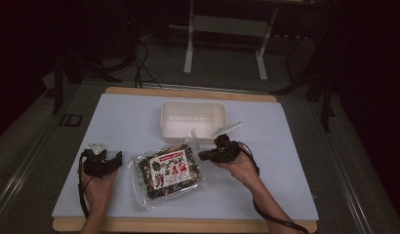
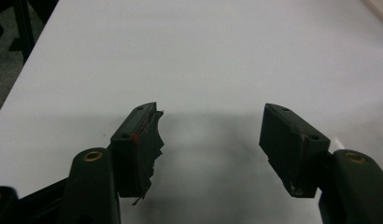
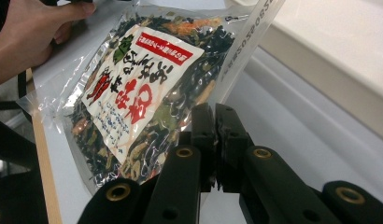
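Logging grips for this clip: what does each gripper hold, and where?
Right gripper pinches the food bag by its clear edge; left gripper holds nothing.

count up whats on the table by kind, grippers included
grippers: 2, the left gripper open over bare board, the right gripper shut on the bag's edge
food bag: 1
white tray: 1
total: 4

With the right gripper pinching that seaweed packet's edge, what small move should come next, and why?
Probably lift the packet further and carry it toward the white tray: the right gripper is shut on its clear edge, the left gripper stands open beside it, and the tray sits just behind.
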Action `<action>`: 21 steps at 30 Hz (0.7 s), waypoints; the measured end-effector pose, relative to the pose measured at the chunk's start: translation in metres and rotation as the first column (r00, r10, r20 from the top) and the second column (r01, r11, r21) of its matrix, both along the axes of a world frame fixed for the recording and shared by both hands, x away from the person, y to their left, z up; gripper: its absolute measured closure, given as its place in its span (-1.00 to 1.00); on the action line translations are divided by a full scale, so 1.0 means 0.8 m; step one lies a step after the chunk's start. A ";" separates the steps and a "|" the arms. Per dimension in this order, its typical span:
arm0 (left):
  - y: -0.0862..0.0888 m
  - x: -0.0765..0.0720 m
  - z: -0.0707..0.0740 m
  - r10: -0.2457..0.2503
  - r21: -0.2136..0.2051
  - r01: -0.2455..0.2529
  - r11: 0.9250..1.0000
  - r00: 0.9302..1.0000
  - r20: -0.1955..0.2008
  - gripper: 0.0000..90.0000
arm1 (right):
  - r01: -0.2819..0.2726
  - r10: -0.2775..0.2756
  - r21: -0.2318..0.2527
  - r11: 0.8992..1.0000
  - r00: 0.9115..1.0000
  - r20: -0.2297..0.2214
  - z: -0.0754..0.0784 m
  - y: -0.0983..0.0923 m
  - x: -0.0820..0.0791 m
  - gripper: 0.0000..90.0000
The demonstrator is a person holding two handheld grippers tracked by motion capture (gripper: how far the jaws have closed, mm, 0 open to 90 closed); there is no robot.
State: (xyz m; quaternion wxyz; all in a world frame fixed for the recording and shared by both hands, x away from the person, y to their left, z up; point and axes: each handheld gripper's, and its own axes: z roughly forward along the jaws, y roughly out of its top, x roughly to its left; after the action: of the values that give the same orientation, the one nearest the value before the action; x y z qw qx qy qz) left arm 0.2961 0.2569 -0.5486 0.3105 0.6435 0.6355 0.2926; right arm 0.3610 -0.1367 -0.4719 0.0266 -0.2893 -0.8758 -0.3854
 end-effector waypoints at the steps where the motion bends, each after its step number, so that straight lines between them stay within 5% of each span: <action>1: 0.000 0.000 0.000 0.001 0.003 -0.001 1.000 1.000 -0.001 -0.19 | -0.005 0.005 -0.006 1.000 1.000 0.006 0.003 0.000 0.000 0.95; 21: 0.001 -0.002 0.003 0.026 0.007 -0.026 1.000 0.999 0.027 -0.39 | -0.065 0.075 -0.110 0.992 0.993 0.089 0.053 -0.004 0.010 0.96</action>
State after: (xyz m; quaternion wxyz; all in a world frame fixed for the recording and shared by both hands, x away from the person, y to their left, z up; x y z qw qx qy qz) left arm 0.2945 0.2580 -0.5463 0.3128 0.6324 0.6384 0.3077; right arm 0.3692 -0.1400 -0.4293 -0.0163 -0.2413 -0.9051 -0.3498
